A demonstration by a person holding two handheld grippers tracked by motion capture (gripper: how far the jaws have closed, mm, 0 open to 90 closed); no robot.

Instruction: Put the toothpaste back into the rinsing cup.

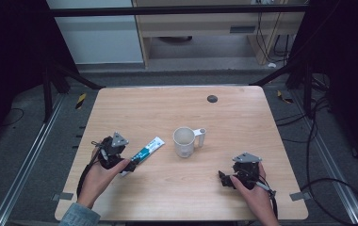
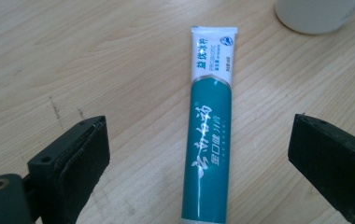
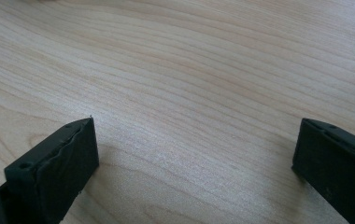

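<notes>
A teal and white toothpaste tube (image 1: pixel 145 151) lies flat on the wooden table, left of a white mug (image 1: pixel 184 141). My left gripper (image 1: pixel 131 165) is at the tube's near end, open. In the left gripper view the tube (image 2: pixel 210 135) lies between the wide-apart jaws, and neither pad touches it. The mug's base (image 2: pixel 312 15) shows at the top right of that view. My right gripper (image 1: pixel 222 179) rests near the table's front right, open, with bare wood between its jaws (image 3: pixel 194 140).
A small dark round disc (image 1: pixel 212 99) sits near the table's far edge. The table (image 1: pixel 243 122) has bare wood around the mug and at the back. Cables and frame legs stand on the floor on both sides.
</notes>
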